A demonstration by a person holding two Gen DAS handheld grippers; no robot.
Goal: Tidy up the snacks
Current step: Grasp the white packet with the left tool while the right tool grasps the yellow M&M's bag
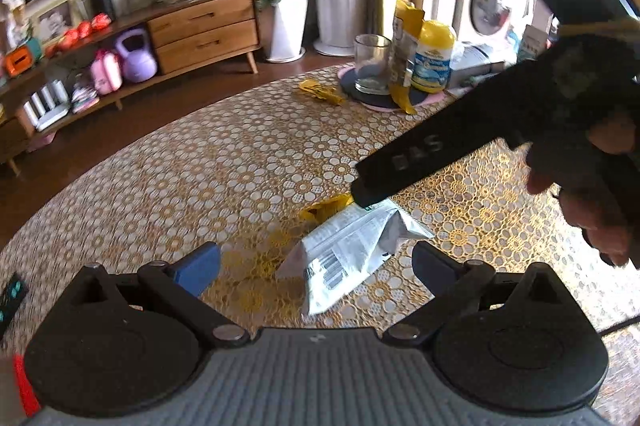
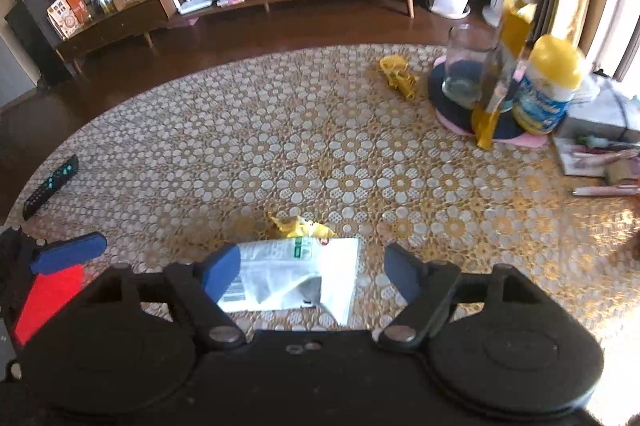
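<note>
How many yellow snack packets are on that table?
3: one small yellow packet just beyond the white bag, one lying left of the glass, one tall packet standing beside it. Others may be hidden.

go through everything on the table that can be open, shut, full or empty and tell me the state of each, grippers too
left gripper: open, holding nothing
right gripper: open, holding nothing
white snack bag: lying flat, crumpled
tall yellow snack bag: upright, top torn open
glass: upright, empty
yellow-capped bottle: upright, cap on
small yellow wrapper: lying crumpled
</note>
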